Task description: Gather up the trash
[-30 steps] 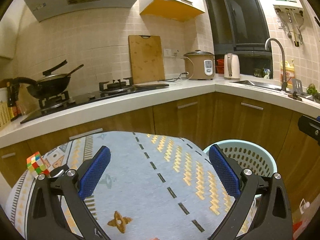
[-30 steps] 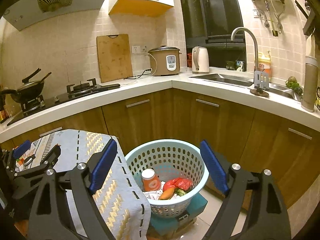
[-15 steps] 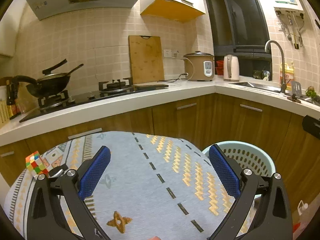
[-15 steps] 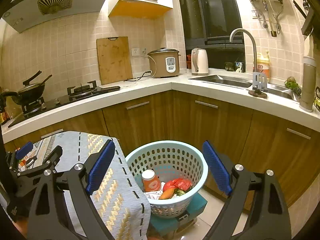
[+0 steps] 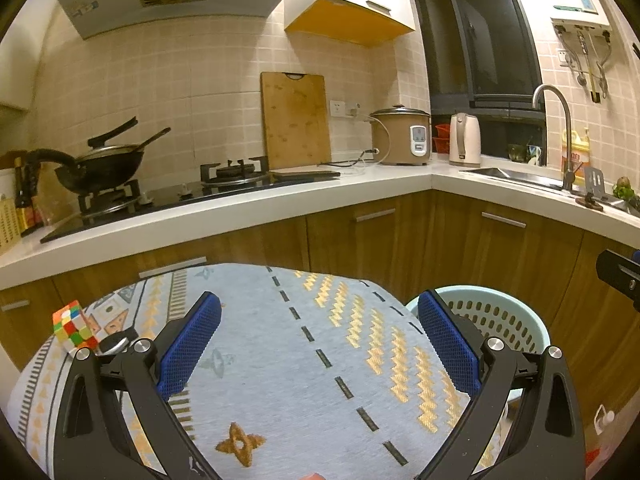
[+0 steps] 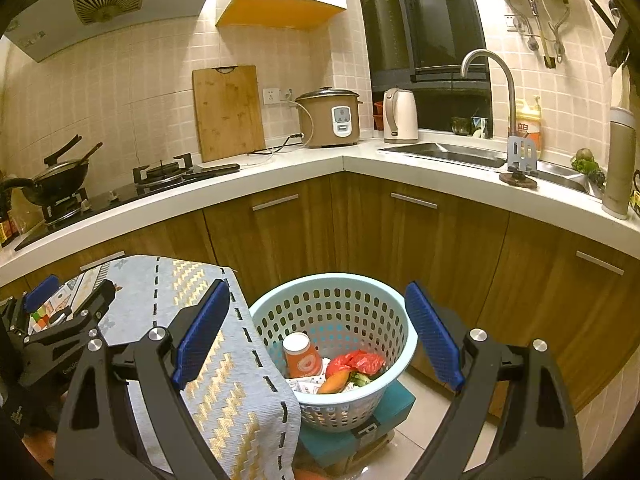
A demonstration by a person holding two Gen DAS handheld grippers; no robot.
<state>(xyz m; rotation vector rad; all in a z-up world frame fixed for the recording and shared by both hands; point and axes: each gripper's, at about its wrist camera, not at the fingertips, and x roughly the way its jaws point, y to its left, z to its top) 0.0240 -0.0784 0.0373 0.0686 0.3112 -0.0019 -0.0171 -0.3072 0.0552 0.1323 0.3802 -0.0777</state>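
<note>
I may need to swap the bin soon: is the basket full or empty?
Partly filled. The basket holds an orange cup, a red bag and food scraps at the bottom, with its upper walls bare.

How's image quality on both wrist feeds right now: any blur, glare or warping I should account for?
Left wrist: sharp, warm yellow light, strong fisheye bending of the countertop, dark corner vignette. Right wrist: also sharp; basket contents legible, mild glare on the faucet, window black, edges curved and shaded.

Perforated plastic basket (image 6: 334,316); woven tablecloth (image 5: 280,352)
</note>
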